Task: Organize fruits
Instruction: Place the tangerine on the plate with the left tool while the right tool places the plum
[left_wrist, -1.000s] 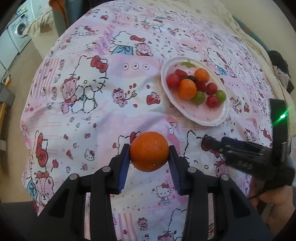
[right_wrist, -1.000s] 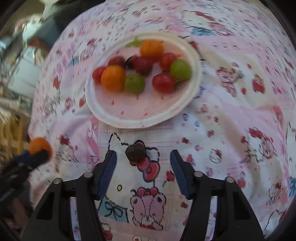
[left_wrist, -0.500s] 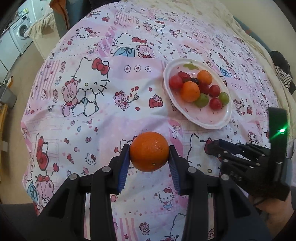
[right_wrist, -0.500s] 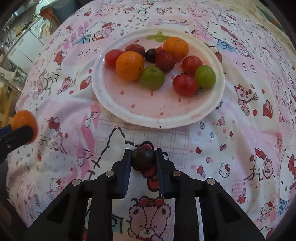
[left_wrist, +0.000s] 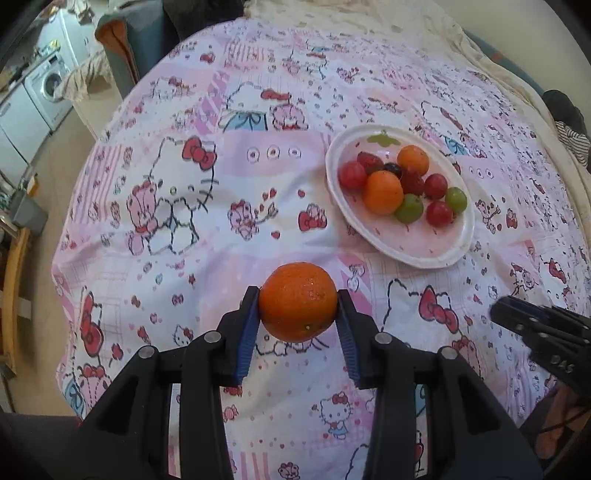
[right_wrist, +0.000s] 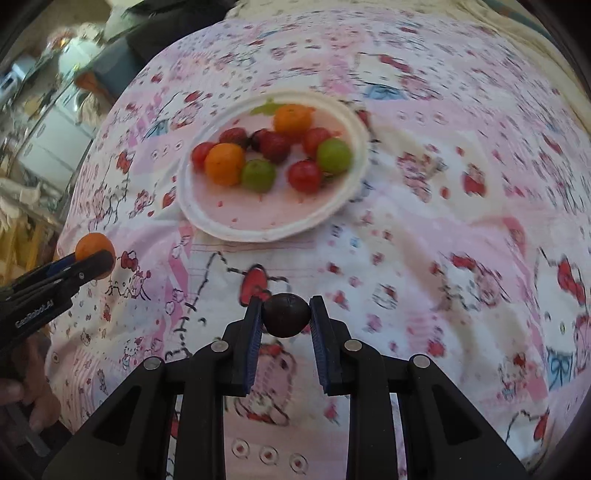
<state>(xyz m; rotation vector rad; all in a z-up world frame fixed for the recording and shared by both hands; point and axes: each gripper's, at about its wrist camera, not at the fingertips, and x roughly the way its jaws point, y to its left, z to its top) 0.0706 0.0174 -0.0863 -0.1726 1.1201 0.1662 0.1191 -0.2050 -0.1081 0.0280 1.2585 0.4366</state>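
My left gripper (left_wrist: 297, 314) is shut on an orange (left_wrist: 297, 312) and holds it above the pink cartoon-print cloth. My right gripper (right_wrist: 285, 315) is shut on a small dark grape (right_wrist: 285, 314), lifted off the cloth in front of the plate. The white plate (right_wrist: 273, 230) lies beyond it with two small oranges, red and green grapes and strawberries on it. In the left wrist view the same plate (left_wrist: 424, 254) sits to the upper right, and the right gripper's black fingers (left_wrist: 532, 325) enter from the right edge. The orange (right_wrist: 94, 247) in the left gripper shows at the far left of the right wrist view.
The pink patterned cloth (left_wrist: 221, 206) covers the whole surface. A washing machine (left_wrist: 48, 85) and a chair back (left_wrist: 122, 48) stand beyond its far left edge. A hand (right_wrist: 26, 391) holds the left gripper's handle at lower left.
The right gripper closed on the dark grape that lay on the cloth and lifted it off, moving away to the right in the left view. The left gripper kept the orange.
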